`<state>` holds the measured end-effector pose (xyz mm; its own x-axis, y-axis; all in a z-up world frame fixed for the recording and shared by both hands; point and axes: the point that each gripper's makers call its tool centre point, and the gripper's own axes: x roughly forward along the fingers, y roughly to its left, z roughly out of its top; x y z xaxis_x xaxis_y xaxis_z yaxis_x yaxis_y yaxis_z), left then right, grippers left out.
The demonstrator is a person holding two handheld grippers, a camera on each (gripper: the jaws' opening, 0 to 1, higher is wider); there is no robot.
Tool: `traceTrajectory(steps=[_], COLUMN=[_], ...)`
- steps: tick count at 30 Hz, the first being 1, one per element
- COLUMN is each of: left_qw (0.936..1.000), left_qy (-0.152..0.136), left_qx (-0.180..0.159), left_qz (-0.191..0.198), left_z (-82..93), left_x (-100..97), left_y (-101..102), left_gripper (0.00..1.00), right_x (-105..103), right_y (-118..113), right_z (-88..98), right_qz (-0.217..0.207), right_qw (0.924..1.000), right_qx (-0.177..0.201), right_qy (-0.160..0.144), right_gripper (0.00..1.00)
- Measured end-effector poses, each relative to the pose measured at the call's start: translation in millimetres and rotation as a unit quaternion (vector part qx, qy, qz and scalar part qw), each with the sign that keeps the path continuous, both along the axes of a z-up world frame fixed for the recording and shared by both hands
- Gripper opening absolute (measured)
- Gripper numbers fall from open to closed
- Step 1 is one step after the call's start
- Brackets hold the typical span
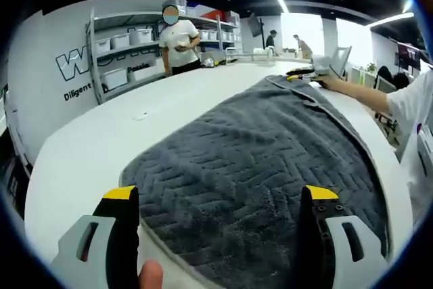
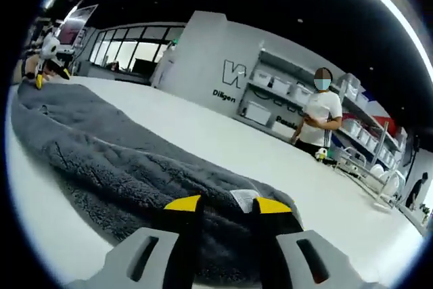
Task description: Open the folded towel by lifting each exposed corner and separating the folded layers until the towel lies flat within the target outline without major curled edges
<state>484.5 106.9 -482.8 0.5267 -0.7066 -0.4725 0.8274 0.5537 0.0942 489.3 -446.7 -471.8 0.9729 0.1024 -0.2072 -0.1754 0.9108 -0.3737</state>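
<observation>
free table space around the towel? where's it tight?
Bare white table between the grey towel and the shelving side, running to the far edge. Also bare past the towel in the right gripper view. Crowded: right tool at the towel's corner, left tool over it.

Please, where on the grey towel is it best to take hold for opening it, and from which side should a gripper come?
Probably the corner with the white label of the grey towel, where the right gripper already sits with narrow jaws. There the folded edge ends and looks slightly raised from the white table. Come in low from outside the towel, along the tabletop.
</observation>
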Motion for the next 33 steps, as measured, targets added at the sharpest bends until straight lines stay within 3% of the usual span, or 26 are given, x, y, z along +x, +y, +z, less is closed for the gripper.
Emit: traceTrajectory(steps=[1, 7, 9, 13, 24, 33], left_qw=[1.0, 1.0, 1.0, 1.0, 1.0, 1.0], left_qy=[0.0, 0.0, 0.0, 0.0, -0.002, -0.004], left_qx=[0.0, 0.001, 0.001, 0.0, -0.001, -0.005], left_qz=[0.0, 0.0, 0.0, 0.0, -0.001, -0.001], left_z=[0.0, -0.6, -0.6, -0.2, 2.7, 5.6], left_x=[0.0, -0.1, -0.7, -2.0, 0.1, -0.8], left_y=[0.0, 0.2, 0.0, -0.5, 0.6, 0.7], left_gripper=[0.98, 0.98, 0.98, 0.98, 0.98, 0.98], right_x=[0.4, 1.6, 2.8, 1.6, -1.3, -7.0], right_y=[-0.2, -3.9, -5.2, 0.2, 2.2, -1.2], right_z=[-0.2, -8.2, -7.9, -6.9, -2.1, 11.1], right_qz=[0.0, -0.008, -0.005, 0.011, 0.017, 0.021], right_qw=[1.0, 0.9945, 0.9944, 0.9972, 0.9954, 0.9887], right_qx=[0.001, 0.102, 0.103, 0.071, 0.094, 0.147], right_qy=[0.001, 0.023, 0.024, 0.018, 0.009, -0.019], right_gripper=[0.24, 0.21, 0.15, 0.0, 0.0, 0.0])
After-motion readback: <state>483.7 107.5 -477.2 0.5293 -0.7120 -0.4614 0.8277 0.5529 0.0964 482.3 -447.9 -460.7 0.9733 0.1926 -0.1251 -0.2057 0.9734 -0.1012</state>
